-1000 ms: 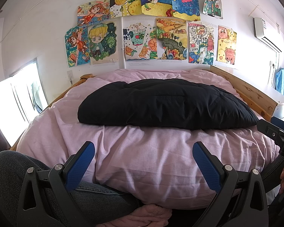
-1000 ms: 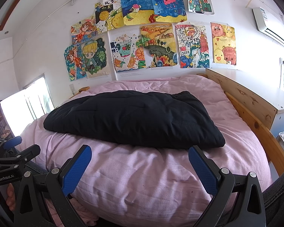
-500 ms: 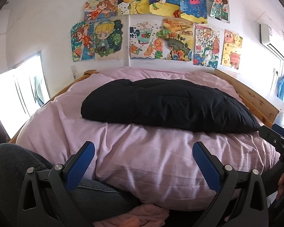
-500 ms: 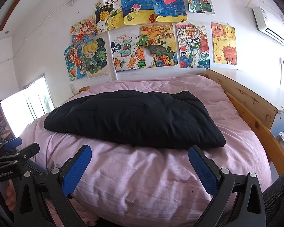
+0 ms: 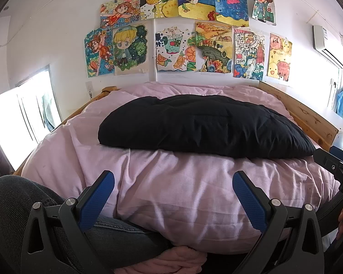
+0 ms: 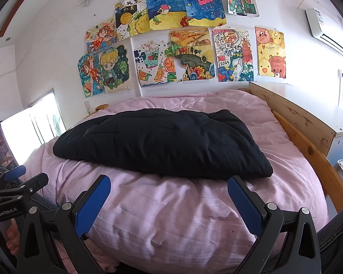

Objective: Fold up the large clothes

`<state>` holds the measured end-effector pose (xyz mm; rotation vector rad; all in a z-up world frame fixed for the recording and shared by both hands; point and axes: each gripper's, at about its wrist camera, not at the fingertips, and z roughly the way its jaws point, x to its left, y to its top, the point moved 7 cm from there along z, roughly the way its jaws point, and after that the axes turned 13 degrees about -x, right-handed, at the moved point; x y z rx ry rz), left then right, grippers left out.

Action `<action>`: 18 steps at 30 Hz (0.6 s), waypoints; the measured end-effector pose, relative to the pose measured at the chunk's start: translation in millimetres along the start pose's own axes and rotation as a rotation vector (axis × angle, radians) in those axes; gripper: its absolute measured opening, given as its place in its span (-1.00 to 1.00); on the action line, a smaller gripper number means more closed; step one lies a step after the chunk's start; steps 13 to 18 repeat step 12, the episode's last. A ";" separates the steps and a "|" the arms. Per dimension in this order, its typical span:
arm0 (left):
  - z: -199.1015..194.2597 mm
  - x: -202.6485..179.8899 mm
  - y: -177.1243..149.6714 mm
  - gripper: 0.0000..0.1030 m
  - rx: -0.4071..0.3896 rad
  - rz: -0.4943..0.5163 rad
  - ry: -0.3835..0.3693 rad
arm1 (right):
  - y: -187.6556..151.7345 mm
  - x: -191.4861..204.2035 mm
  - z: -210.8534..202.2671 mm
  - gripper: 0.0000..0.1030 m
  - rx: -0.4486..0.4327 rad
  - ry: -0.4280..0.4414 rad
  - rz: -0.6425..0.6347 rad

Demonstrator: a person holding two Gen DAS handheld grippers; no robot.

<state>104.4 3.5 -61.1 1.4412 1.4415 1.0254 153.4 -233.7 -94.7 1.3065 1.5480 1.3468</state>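
Observation:
A black padded garment (image 5: 201, 125) lies folded in a flat block on the pink duvet (image 5: 171, 187) in the middle of the bed; it also shows in the right wrist view (image 6: 160, 146). My left gripper (image 5: 173, 199) is open and empty, held back from the bed's near edge, short of the garment. My right gripper (image 6: 169, 202) is open and empty, also short of the garment, its right fingertip just below the garment's near right corner. Each gripper shows at the edge of the other's view.
A wooden bed frame (image 6: 308, 146) runs along the right side, with a white cabinet (image 6: 340, 137) beyond it. Drawings (image 5: 194, 41) cover the far wall. A window (image 5: 18, 118) is at the left. My jeans-clad knee (image 5: 22, 205) is at the lower left.
The left wrist view has tilted slightly, so the garment and wall sit a little lower and further right. The right gripper has hardly moved. Both grippers stay open.

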 end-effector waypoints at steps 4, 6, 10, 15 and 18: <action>-0.1 0.1 -0.1 0.97 -0.002 -0.003 0.000 | -0.1 -0.1 0.1 1.00 0.000 0.000 0.001; -0.1 0.1 -0.2 0.97 -0.001 -0.003 0.001 | -0.1 -0.1 0.2 1.00 0.000 0.000 0.000; 0.4 0.5 -0.2 0.97 0.000 -0.003 0.000 | -0.3 0.0 0.3 1.00 0.001 -0.001 0.001; -0.1 0.4 -0.4 0.97 -0.001 -0.003 0.000 | -0.1 0.3 0.2 1.00 0.001 -0.001 0.001; -0.1 0.4 -0.4 0.97 -0.001 -0.003 0.000 | -0.1 0.3 0.2 1.00 0.001 -0.001 0.001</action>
